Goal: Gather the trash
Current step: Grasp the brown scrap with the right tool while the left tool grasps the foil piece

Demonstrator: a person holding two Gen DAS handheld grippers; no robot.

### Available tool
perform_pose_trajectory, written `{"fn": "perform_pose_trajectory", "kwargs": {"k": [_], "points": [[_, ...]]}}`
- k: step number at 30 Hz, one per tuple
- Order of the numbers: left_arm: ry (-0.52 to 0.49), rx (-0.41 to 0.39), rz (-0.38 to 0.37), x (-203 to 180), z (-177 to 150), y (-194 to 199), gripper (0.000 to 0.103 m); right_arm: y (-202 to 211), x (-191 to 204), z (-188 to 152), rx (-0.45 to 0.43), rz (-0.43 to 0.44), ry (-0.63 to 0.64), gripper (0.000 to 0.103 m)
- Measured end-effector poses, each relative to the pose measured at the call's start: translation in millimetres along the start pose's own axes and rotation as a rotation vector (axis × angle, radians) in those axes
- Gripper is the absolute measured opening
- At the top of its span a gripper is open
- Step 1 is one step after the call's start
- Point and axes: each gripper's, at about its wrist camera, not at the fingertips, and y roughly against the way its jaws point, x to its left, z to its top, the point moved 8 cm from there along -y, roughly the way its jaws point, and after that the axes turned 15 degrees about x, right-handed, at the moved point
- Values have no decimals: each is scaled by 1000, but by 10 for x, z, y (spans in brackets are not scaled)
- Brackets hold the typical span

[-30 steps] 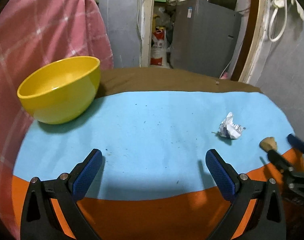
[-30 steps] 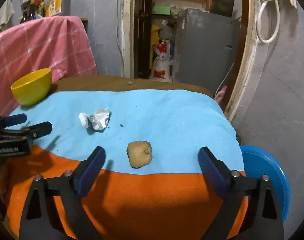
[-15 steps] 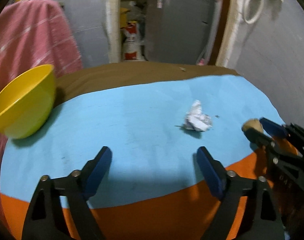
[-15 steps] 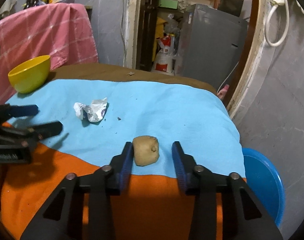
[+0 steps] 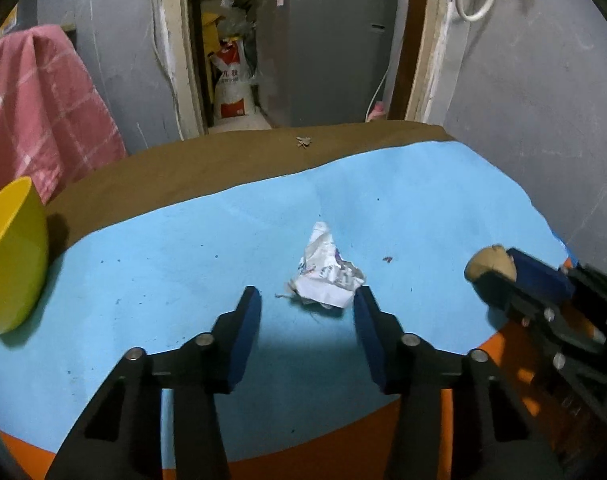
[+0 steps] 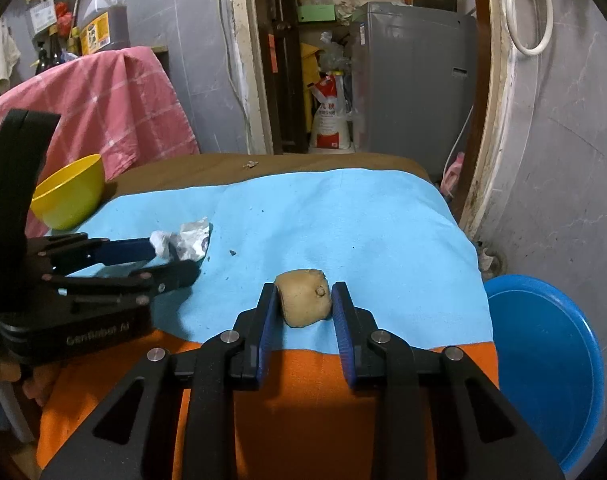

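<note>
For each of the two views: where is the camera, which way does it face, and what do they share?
Left wrist: on the left gripper, facing down-forward at the crumpled wrapper; own fingers show, right gripper at the right edge.
Right wrist: on the right gripper, pads against the brown lump; left gripper at left.
Shared: wrapper, lump, yellow bowl, blue cloth.

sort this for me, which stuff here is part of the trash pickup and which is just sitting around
Part of the job: crumpled paper between the closing left gripper jaws; brown lump squeezed in the right gripper; likely the yellow bowl.

Just lying about: pink cloth, blue basin, white sack.
</note>
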Motion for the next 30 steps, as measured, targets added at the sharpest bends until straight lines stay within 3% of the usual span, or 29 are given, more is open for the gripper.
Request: {"fn": "perform_pose_trajectory", "kwargs": {"k": [10,30], "points": [[24,-11,-43,14,56,37,15,-8,20,-14,-5,-31,19,25],[64,-89,-114,-18,1,218,11,28,46,-6,-26,-20,8,25]]}}
